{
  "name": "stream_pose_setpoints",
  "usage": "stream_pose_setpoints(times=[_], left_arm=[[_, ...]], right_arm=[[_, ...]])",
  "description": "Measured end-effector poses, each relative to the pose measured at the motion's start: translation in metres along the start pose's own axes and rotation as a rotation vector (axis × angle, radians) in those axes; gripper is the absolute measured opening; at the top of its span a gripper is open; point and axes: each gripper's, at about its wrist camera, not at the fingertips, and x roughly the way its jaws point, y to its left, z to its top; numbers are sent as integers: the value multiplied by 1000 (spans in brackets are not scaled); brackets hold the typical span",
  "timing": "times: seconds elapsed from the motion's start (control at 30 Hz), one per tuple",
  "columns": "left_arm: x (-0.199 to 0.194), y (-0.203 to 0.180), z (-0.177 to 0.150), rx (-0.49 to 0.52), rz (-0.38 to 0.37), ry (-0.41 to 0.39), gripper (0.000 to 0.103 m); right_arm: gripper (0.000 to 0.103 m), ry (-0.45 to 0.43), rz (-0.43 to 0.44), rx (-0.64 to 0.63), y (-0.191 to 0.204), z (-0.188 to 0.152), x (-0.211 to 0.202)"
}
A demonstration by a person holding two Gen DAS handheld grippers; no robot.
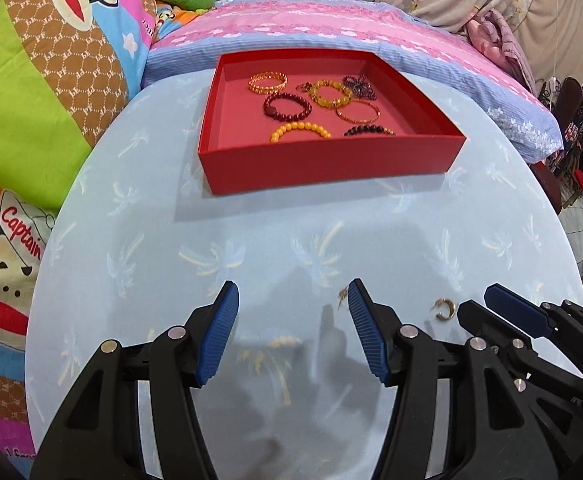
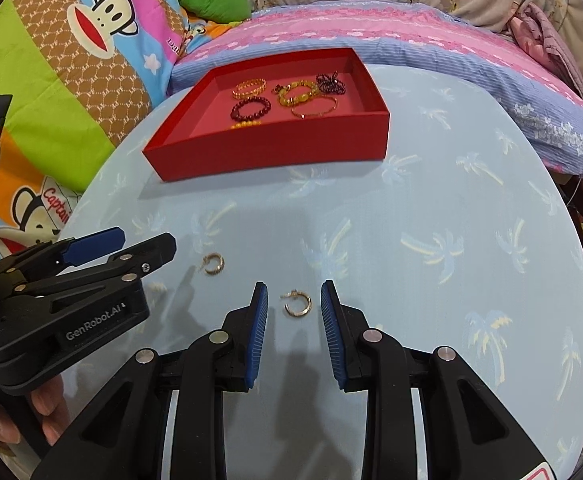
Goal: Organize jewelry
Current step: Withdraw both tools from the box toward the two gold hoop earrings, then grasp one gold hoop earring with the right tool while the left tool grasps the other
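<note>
Right gripper jaws part-open, straddling one loose hoop earring, not gripping. Left gripper wide, empty. Bracelets already in red tray; second earring also left on table.

On my desk the box sits at the far edge with the bracelets inside. Nearer me lie two earrings: one between my right gripper's fingers, the other to its left.

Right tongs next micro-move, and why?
Probably lower the right tongs a little and close on the hoop earring: it lies on the tablecloth between the open pads, which do not touch it. The red tray lies beyond.
</note>
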Motion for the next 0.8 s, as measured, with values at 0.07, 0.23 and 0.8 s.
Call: stream_pose_setpoints(times=[0.07, 0.23, 0.8], left_arm=[[1, 2, -6, -1, 6, 7, 54], [4, 6, -17, -11, 15, 28, 54], [4, 25, -22, -37, 20, 36, 54]], right_arm=[[28, 11, -4, 0, 0, -5, 3], [28, 26, -9, -3, -1, -12, 10], [24, 12, -88, -64, 19, -6, 33]])
